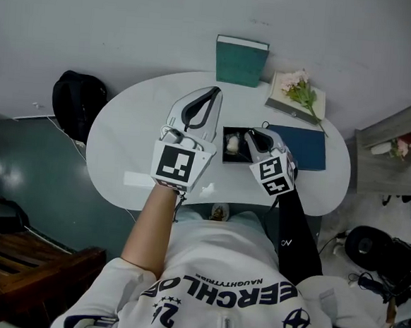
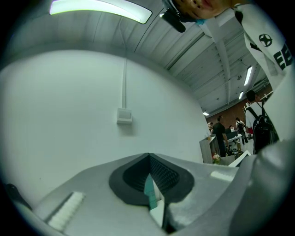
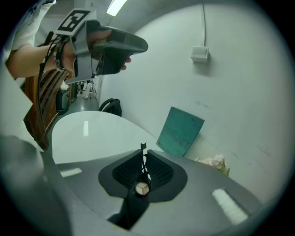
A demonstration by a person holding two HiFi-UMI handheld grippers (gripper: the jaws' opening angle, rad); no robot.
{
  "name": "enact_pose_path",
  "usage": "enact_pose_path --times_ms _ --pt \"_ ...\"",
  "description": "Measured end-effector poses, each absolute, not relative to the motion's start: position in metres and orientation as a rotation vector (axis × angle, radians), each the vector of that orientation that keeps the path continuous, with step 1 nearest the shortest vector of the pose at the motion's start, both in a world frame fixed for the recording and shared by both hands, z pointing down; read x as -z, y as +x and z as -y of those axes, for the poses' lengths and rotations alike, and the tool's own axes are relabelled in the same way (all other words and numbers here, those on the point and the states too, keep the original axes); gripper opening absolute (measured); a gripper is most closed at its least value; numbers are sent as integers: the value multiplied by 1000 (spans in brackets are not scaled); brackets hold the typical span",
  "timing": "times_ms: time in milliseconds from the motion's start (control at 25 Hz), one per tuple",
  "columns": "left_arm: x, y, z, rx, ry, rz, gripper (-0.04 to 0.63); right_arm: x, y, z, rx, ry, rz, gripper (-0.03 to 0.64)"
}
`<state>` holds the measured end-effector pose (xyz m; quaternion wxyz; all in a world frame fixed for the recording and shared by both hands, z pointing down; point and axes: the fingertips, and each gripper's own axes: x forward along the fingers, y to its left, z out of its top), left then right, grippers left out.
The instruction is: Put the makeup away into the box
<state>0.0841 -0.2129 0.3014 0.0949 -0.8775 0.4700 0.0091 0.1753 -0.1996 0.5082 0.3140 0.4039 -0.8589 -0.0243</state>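
Observation:
A small black box (image 1: 223,154) stands open on the white oval table (image 1: 135,154), with a pale makeup item (image 1: 232,145) inside it. My right gripper (image 1: 249,136) hovers at the box's right side. It is shut (image 3: 144,159) on a thin black makeup stick (image 3: 141,188) with a round pale end, which runs lengthwise between the jaws. My left gripper (image 1: 215,91) is raised above the table left of the box, pointing up at the wall. Its jaws (image 2: 150,159) are closed with nothing held.
A dark blue lid or notebook (image 1: 302,147) lies right of the box. A green book (image 1: 240,61) (image 3: 179,131) leans on the wall at the table's back, with flowers (image 1: 300,91) on a pale book beside it. A black bag (image 1: 78,100) sits on the floor left, a grey cabinet (image 1: 394,150) right.

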Motion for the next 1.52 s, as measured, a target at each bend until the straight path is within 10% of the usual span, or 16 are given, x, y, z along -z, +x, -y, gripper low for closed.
enact_pose_path --times_ms 1160,1280,1520 --pt "-313 63 224 8 -2596 -1463 2 -617 175 192 -109 890 2073 67" --pt "-312 63 225 5 -2590 -1465 2 -621 178 193 -169 898 2069 273" --pt "-308 66 222 -13 -2588 -1453 2 -617 182 193 -160 916 2065 270"
